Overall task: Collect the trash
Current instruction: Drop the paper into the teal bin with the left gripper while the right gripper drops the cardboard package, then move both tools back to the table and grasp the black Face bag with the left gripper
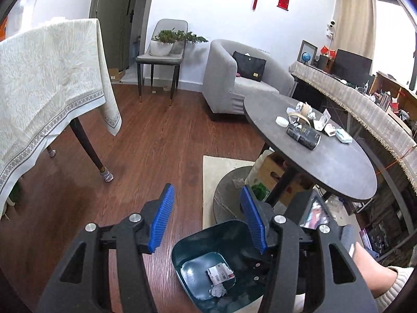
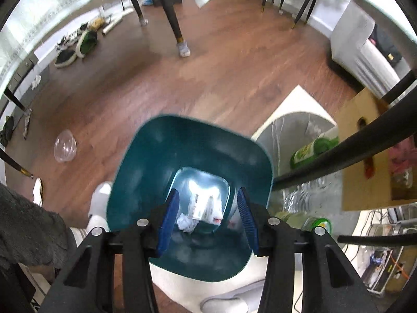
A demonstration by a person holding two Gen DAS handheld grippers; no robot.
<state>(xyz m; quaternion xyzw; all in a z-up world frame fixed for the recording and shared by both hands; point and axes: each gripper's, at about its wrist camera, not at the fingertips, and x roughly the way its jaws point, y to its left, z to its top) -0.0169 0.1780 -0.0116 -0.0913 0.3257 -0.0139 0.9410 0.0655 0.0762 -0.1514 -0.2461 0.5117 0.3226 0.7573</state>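
Left gripper [image 1: 207, 217] spread wide, holding nothing. Right gripper [image 2: 208, 219] likewise gaping, empty, above the teal trash bin [image 2: 146, 177]. Between its fingertips, at the bin's bottom: printed wrapper [image 2: 202, 206], crumpled tissue [image 2: 185, 223]. Wrapper print too blurred to read.

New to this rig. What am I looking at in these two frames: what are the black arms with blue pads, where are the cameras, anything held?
No robot: a person carries a hand-held gripper in each hand, each with a fisheye camera looking along its two blue-padded fingers. The left view shows the left gripper open and empty above the floor, with the teal bin below and a round table with clutter to collect. The right view looks straight down into the bin; the right gripper is open, holding nothing. Crumpled paper and a wrapper lie at the bottom.
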